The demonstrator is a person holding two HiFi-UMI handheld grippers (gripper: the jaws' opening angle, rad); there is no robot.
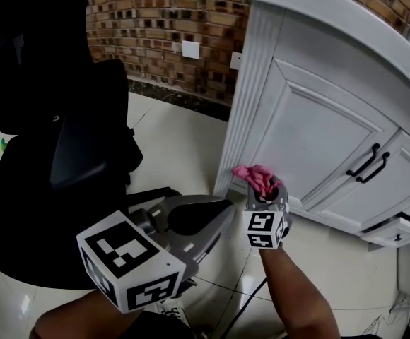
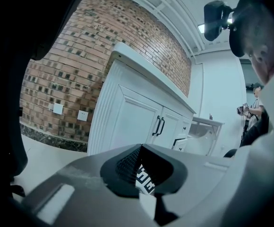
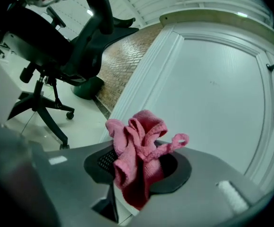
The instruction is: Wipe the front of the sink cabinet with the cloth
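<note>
One pink cloth (image 1: 256,177) is bunched and pinched in the claw of the right gripper (image 1: 265,195), whose two jaws are closed on its middle, with loose folds and one loop sticking up past the tips. In the head view the cloth sits low in front of the white sink cabinet (image 1: 318,83), just beside the bottom left corner of the left door (image 1: 311,140), near the fluted corner post (image 1: 251,97). Whether the cloth touches the cabinet front cannot be told. The right gripper view shows the same door panel filling the background behind the cloth.

The cabinet front has two panelled doors, left and right (image 1: 396,182), with two black bar handles (image 1: 364,159) side by side where they meet.

The left gripper (image 1: 219,214) is held low and to the left, apart from the cabinet, pointing towards the right gripper. Its jaws are drawn together with nothing gripped; a square marker of the right gripper shows through the gap at its tips. The person's right forearm (image 1: 297,295) runs up to the right gripper.

Further out, one black office chair (image 1: 56,154) stands on the pale tiled floor (image 1: 184,147) to the left. Behind it, a brick wall (image 1: 162,20) carries two white wall plates (image 1: 191,49).
</note>
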